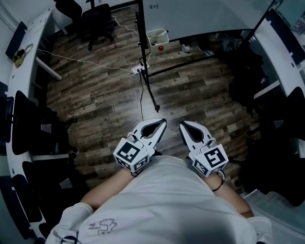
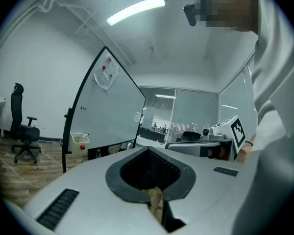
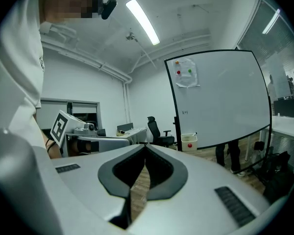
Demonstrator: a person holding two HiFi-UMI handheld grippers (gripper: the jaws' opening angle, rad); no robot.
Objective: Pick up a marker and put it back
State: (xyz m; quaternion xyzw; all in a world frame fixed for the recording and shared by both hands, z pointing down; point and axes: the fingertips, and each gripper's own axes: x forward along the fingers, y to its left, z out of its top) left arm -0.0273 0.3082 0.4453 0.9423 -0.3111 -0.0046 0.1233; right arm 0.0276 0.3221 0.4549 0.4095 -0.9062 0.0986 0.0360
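Pre-grasp, task not begun. Holding left claw [image 1: 161, 121] & right claw [image 1: 182, 124] pinched closed, both empty, well short of whiteboard [image 1: 208, 9]. No marker made out; prob in white bin [image 1: 157, 36] at whiteboard foot. Next: step up to whiteboard, spread one claw, reach into bin.

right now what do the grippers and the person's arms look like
The left gripper and right gripper are light grey pointed shells with dark pads lining a leaf-shaped opening. Each carries a white cube with black square markers. The person wears a white shirt and a dark band on the right wrist.
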